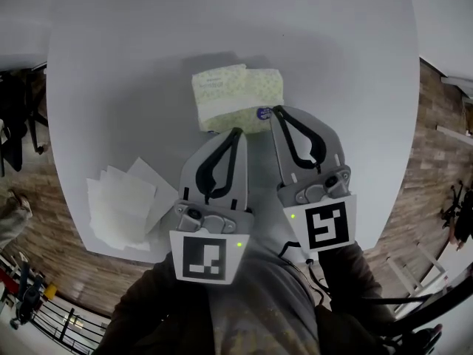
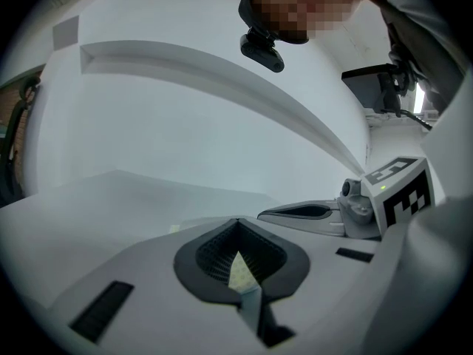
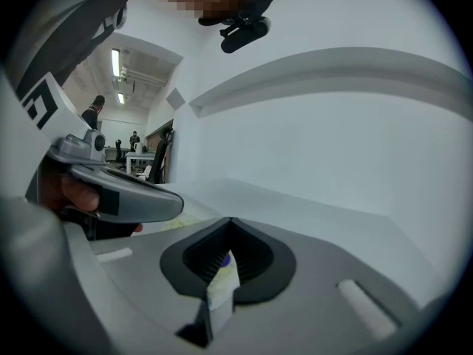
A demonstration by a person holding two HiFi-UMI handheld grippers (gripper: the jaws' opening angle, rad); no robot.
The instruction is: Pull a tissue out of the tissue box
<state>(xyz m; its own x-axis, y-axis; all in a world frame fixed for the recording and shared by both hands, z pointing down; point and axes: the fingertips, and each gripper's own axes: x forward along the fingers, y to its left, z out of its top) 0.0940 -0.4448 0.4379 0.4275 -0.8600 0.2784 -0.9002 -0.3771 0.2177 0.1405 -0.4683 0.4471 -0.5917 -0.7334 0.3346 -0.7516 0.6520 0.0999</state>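
Observation:
A soft pale-green tissue pack [image 1: 238,95] lies on the white table [image 1: 340,58], with a white strip of tissue [image 1: 220,109] showing along its near side. My left gripper [image 1: 236,132] is shut and empty, its tips just short of the pack's near edge. My right gripper [image 1: 276,110] is also shut and empty, its tips at the pack's near right corner beside a blue sticker [image 1: 264,112]. In the left gripper view the closed jaws [image 2: 236,222] frame a sliver of the pack [image 2: 240,272]. The right gripper view shows the same past its tips [image 3: 230,222], with the pack [image 3: 220,283] below.
Several loose white tissues [image 1: 122,205] lie in a pile near the table's front left edge. The table's rim curves close in front of me, with wood floor beyond. A dark chair [image 1: 18,117] stands off the left side. People stand far off in the room [image 3: 96,109].

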